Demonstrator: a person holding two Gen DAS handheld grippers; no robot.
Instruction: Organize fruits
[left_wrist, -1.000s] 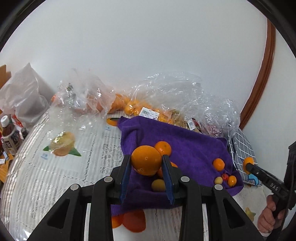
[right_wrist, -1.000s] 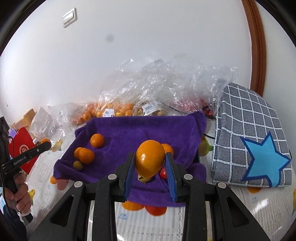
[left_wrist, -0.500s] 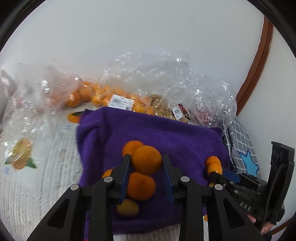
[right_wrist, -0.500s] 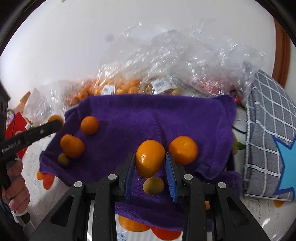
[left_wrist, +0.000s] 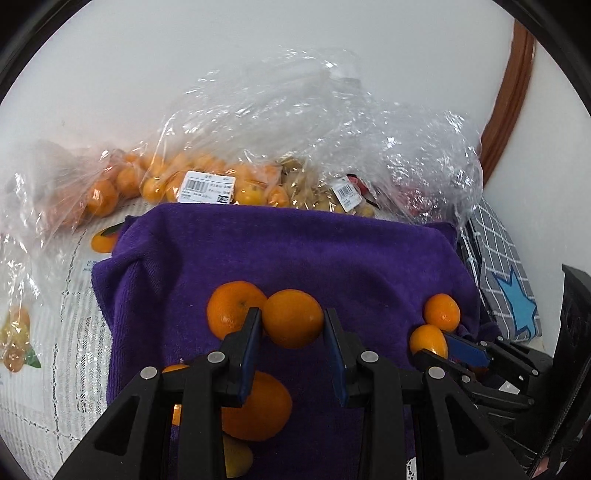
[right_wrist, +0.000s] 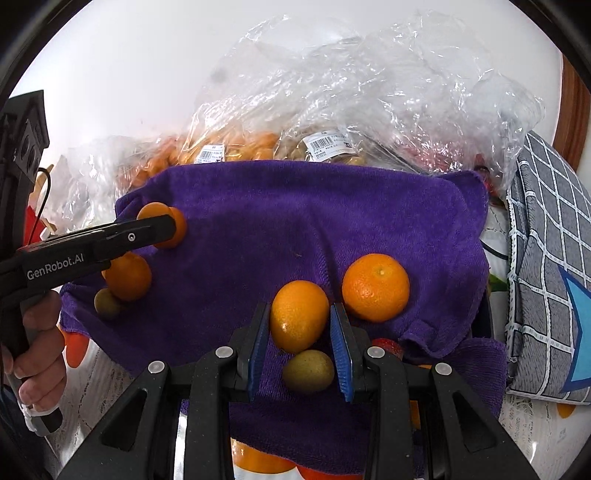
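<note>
Both grippers, left (left_wrist: 291, 328) and right (right_wrist: 300, 325), pinch small orange citrus fruits (left_wrist: 293, 318) (right_wrist: 299, 315) over the purple terry towel (left_wrist: 314, 251); lower gently beside matching fruits, then release.

Home setting, lace tablecloth (left_wrist: 55, 373), bagged shop fruit (left_wrist: 207, 184), checked cushion (right_wrist: 546, 266)

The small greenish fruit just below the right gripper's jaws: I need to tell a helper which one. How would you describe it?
Find the purple towel before the plastic bags. At its near edge lies the greenish-yellow fruit, just below the orange in the right jaws. It is smaller and dull olive; its neighbours are orange.
</note>
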